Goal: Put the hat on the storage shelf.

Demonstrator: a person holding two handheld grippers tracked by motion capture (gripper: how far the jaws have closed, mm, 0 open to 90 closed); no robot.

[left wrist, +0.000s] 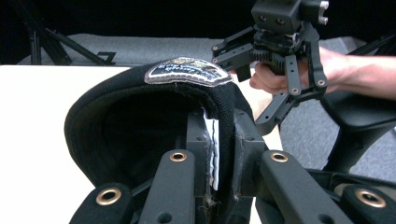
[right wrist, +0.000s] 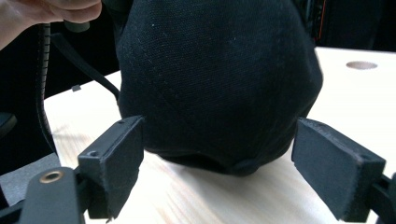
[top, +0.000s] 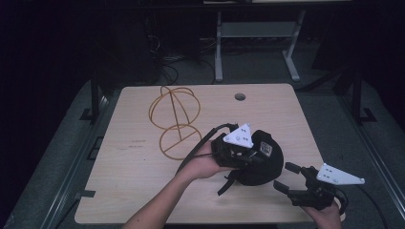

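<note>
Black cap (top: 260,164) gripped at its rim by the left gripper (top: 237,153); right gripper (top: 286,177) spread wide, empty; wire hat stand (top: 174,119) unoccupied, placement judged pending.

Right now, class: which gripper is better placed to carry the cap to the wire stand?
Left. The left gripper is already shut on the cap and sits nearer the wire stand. The right gripper is open, apart from the cap.
</note>
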